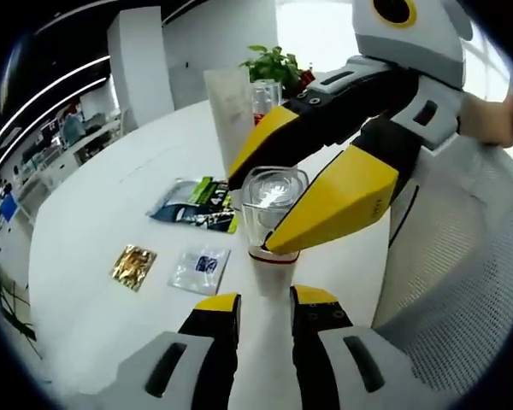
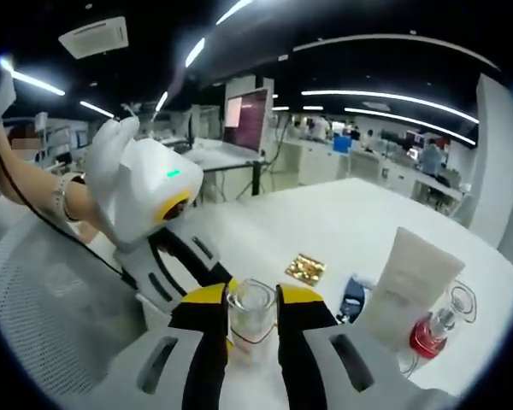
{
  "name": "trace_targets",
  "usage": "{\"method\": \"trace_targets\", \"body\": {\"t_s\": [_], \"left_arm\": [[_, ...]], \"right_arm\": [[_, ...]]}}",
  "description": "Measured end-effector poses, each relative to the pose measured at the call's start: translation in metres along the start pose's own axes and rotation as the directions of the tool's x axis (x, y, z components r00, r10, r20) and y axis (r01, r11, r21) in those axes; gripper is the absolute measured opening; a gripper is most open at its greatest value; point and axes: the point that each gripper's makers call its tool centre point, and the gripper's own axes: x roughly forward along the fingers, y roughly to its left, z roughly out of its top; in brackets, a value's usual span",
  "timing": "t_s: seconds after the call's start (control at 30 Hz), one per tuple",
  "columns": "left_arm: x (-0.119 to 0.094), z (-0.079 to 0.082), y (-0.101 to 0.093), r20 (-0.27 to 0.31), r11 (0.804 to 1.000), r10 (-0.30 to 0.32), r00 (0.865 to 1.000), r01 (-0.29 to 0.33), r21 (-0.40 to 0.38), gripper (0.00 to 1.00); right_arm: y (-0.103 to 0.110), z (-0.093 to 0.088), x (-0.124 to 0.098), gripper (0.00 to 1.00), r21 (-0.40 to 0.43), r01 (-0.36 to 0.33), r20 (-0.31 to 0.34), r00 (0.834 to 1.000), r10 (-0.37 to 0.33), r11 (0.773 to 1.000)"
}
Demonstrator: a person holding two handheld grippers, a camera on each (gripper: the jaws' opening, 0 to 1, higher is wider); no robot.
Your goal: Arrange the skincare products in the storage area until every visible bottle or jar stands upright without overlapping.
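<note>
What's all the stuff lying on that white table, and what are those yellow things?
Clear bottle: one, transparent cap, white base, between both grippers.
White tube: one, upright, beside the red bottle.
Red bottle: one, clear with red liquid.
Gold sachet: one, flat on the table.
Clear sachet: one, beside the gold one.
Green-black packet: one, flat.
Potted plant: one, green, far edge.
Left gripper: yellow jaws around the bottle's base.
Right gripper: yellow jaws around its cap.

Right tongs (image 2: pixel 253 318) clamped around clear bottle cap (image 2: pixel 250 309)
</note>
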Motion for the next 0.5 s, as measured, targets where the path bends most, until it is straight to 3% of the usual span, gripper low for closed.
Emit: {"method": "trace_targets", "body": {"t_s": [0.5], "left_arm": [[0.0013, -0.0065, -0.0022, -0.021, 1.000, -0.007, 1.000, 0.007, -0.001, 0.20]], "right_arm": [[0.0059, -0.0103, 0.0077, 0.21, -0.037, -0.031, -0.032, 0.999, 0.030, 0.999]]}}
